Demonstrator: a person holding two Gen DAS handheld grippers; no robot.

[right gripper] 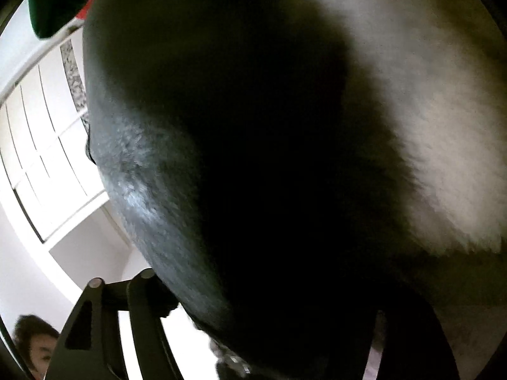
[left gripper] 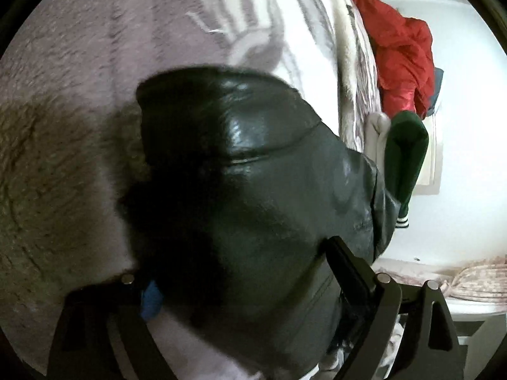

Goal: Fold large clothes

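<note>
jacket: black leather jacket point(left gripper: 253, 164) bulges up from 6 o'clock between the fingers, over the fuzzy blanket point(left gripper: 63, 79).
left gripper point(left gripper: 240, 285): fingers wide apart, jacket bunched between them; grip unclear.
right gripper point(right gripper: 269, 300): jacket point(right gripper: 221, 158) smothers the fingers; cannot tell their spread.

The left claw point(left gripper: 240, 288) has its two fingers spread wide, with dark material bunched between them. The right claw point(right gripper: 269, 310) is mostly buried in shadow; its finger spacing cannot be told.
</note>
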